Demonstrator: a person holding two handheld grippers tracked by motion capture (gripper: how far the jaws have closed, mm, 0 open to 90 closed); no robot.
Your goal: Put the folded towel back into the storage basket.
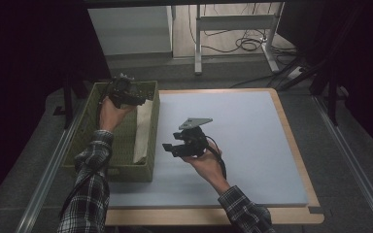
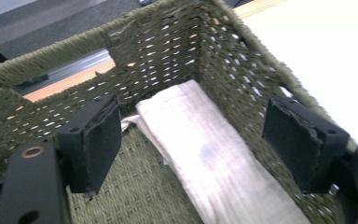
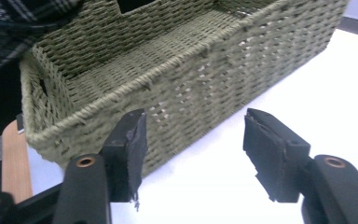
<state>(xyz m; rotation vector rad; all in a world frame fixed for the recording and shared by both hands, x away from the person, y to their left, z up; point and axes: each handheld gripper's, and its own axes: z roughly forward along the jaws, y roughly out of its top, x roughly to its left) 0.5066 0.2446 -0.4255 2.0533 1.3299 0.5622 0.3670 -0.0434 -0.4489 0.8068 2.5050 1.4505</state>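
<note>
Basket [image 1: 148, 167]: a green woven box at the left side of the desk [image 1: 252, 145], sitting partly on the pale mat.
Cloth [image 2: 205, 149]: a folded pale cloth lies flat inside the basket, along its right wall – nothing touches it.
Left claw [image 1: 143, 100]: held over the far end of the basket. In the left gripper view [image 2: 191, 144] its two black pads stand wide apart, one on each side of the cloth below. They hold nothing.
Left hand [image 1: 109, 111]: grips the left claw from behind; the checked sleeve hangs over the basket's left wall.
Right claw [image 1: 167, 147]: up above the mat, just right of the basket, pointing at it. In the right gripper view [image 3: 193, 149] the pads are open – only the basket's side wall and the white mat show between them. It holds nothing and touches nothing.
Right hand [image 1: 206, 158]: cups the right claw from below.
</note>
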